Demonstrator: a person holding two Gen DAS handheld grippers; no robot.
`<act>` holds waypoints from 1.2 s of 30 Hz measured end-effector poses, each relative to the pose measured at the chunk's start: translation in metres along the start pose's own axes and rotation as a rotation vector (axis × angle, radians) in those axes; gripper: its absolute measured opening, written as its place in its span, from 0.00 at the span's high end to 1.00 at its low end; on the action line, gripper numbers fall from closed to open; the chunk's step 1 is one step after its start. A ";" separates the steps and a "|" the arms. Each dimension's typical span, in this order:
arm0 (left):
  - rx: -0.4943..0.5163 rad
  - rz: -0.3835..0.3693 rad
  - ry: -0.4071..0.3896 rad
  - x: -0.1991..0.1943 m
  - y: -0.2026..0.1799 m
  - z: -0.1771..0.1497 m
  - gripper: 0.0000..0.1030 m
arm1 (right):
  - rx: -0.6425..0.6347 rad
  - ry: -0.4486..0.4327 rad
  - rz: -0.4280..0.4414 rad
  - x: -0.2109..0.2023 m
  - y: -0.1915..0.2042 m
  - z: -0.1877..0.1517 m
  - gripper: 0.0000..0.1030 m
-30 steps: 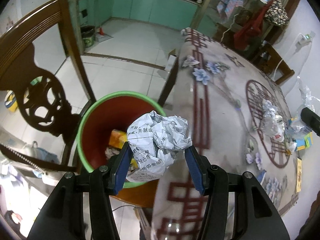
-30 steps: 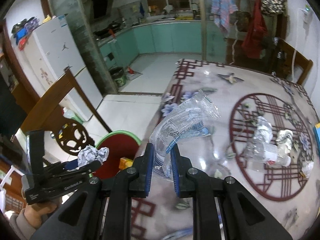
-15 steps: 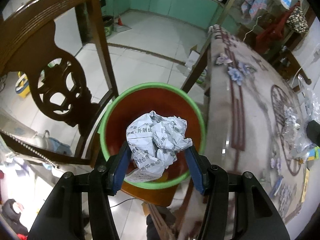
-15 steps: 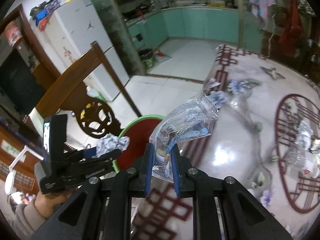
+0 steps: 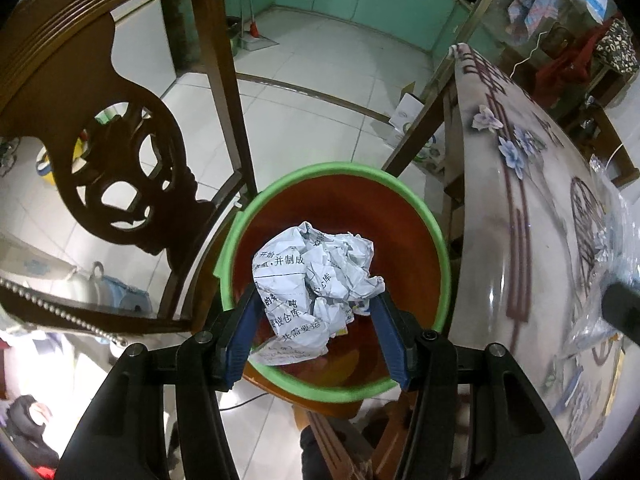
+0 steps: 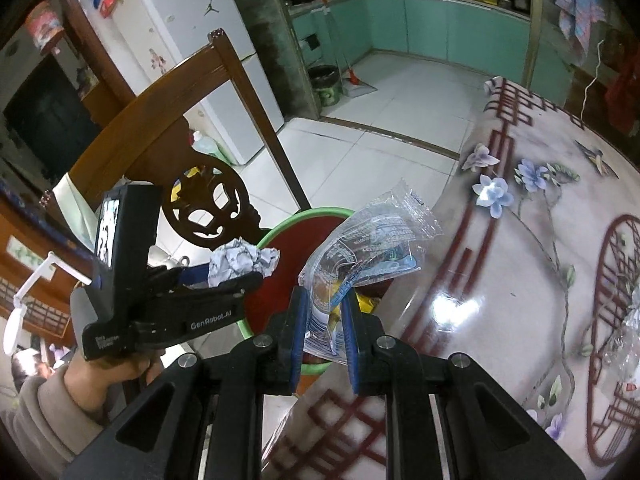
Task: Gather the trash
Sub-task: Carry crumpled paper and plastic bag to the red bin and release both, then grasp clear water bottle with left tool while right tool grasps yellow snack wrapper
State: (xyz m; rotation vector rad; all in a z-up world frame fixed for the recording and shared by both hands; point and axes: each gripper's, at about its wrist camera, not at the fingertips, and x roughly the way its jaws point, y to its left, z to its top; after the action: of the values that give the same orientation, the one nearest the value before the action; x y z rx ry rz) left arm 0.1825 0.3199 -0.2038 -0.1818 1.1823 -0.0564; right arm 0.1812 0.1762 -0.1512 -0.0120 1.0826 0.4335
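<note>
Your left gripper (image 5: 316, 320) is clamped on the crumpled paper ball (image 5: 316, 280), at frame centre directly over the green-rimmed bin (image 5: 400, 184). Your right gripper (image 6: 324, 320) pinches the clear plastic wrapper (image 6: 368, 240) at the bin's edge, mid-frame. Beyond: carved chair back (image 5: 132, 168) upper left, patterned table (image 5: 520, 208) right.

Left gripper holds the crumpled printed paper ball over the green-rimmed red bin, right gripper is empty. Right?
Not quite. The right gripper is not empty: the right wrist view shows it shut on a clear plastic wrapper. The left gripper does hold the crumpled printed paper ball over the green-rimmed red bin.
</note>
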 end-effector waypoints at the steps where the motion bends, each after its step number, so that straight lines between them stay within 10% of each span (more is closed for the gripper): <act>1: -0.001 0.001 0.001 0.001 0.001 0.002 0.49 | -0.005 0.007 0.001 0.003 0.001 0.001 0.86; 13: -0.005 -0.010 -0.033 -0.002 -0.002 0.023 0.32 | -0.036 0.002 0.023 0.006 0.001 0.006 0.86; 17: -0.006 0.012 -0.061 -0.009 -0.002 0.027 0.21 | -0.035 -0.003 0.038 0.008 0.002 0.006 0.53; 25: -0.013 0.050 -0.137 -0.037 -0.002 0.025 0.21 | 0.010 -0.058 0.006 -0.017 -0.013 -0.005 0.50; 36: 0.162 -0.047 -0.133 -0.049 -0.091 -0.003 0.21 | 0.125 -0.080 -0.304 -0.116 -0.138 -0.099 0.49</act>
State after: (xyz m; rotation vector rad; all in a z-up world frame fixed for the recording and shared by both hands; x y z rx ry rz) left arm 0.1658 0.2372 -0.1445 -0.0696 1.0353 -0.1786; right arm 0.0992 -0.0112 -0.1275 -0.0475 1.0077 0.0921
